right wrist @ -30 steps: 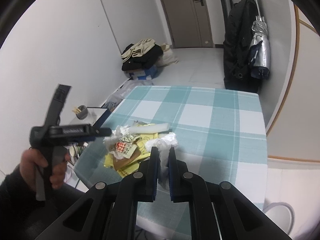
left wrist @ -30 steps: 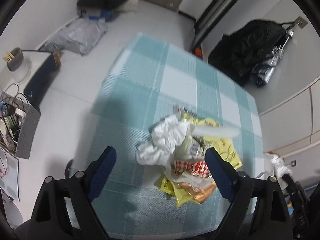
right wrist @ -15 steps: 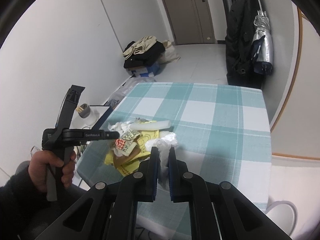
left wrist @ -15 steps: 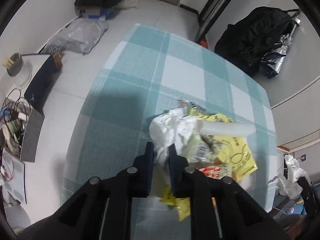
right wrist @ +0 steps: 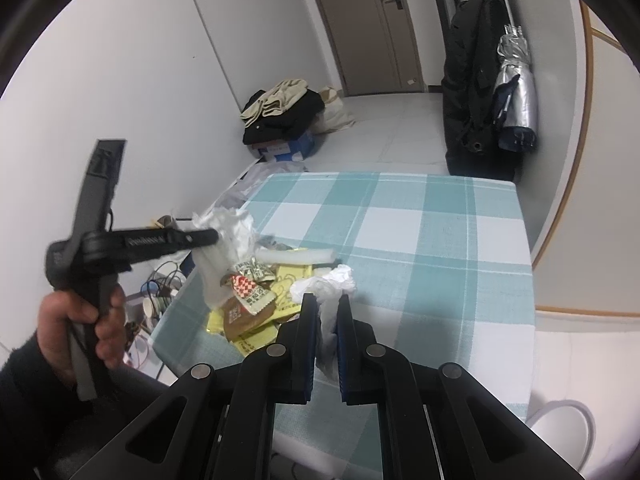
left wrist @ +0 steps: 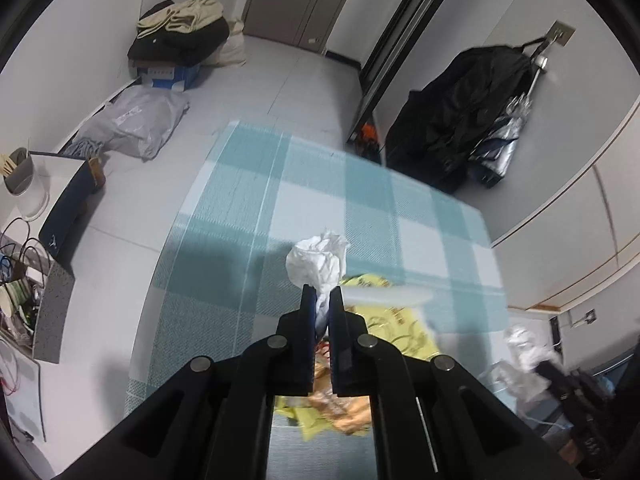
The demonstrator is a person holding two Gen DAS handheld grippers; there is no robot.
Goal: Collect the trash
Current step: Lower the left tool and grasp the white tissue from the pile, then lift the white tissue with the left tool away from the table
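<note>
Two tongs, left [left wrist: 321,293] and right [right wrist: 329,303], each pinch one tissue.

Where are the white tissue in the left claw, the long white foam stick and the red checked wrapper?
White tissue [left wrist: 318,258]: left wrist view, middle of the crumpled ball.
Foam stick [right wrist: 296,256]: right wrist view, middle of its length.
Red checked wrapper [right wrist: 249,289]: right wrist view, on the checked print.

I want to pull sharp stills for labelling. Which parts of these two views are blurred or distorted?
Left wrist view: the checked tablecloth and wrapper pile are smeared, while the left gripper and its crumpled tissue stay crisp. Right wrist view: mostly sharp, fisheye bending the walls, dark corners.
</note>
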